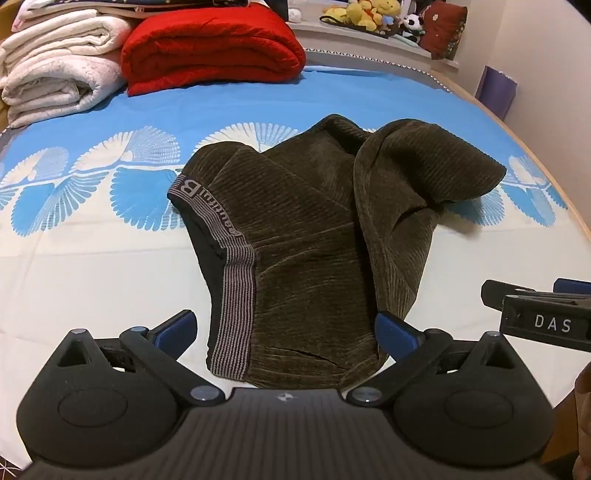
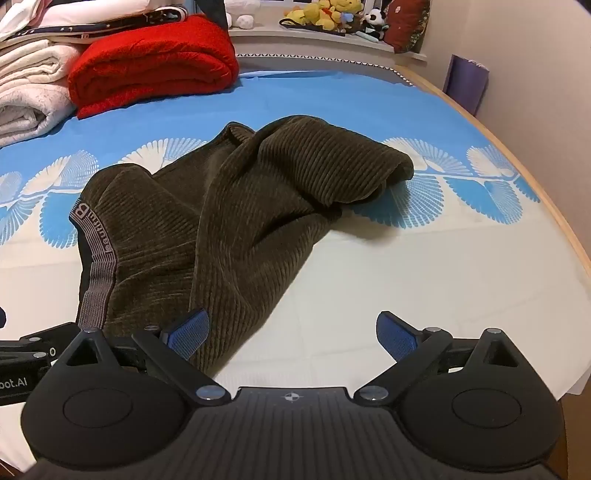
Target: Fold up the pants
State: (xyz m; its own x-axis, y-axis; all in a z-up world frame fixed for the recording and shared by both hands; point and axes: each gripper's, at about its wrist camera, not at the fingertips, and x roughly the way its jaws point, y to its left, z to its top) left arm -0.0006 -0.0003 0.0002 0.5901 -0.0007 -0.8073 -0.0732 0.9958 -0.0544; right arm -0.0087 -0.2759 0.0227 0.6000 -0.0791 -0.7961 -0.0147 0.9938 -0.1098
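Dark olive ribbed pants (image 1: 314, 236) lie crumpled on the bed, with the grey striped waistband (image 1: 236, 306) on the left and the legs bunched toward the far right. My left gripper (image 1: 286, 332) hovers open above the near end of the pants, waistband corner and fabric showing between its blue pads without contact. My right gripper (image 2: 291, 334) is open too, its left pad (image 2: 186, 334) over the near edge of the pants (image 2: 229, 206) and its right pad over bare sheet. The right gripper's fingers (image 1: 532, 306) show at the right edge of the left wrist view.
The bed sheet (image 1: 92, 266) is white near me and blue with a fan pattern farther off. Folded white blankets (image 1: 59, 70) and a red blanket (image 1: 210, 48) sit at the back left. Stuffed toys (image 1: 373, 14) line a shelf behind; the bed's wooden edge (image 2: 554, 214) curves along the right.
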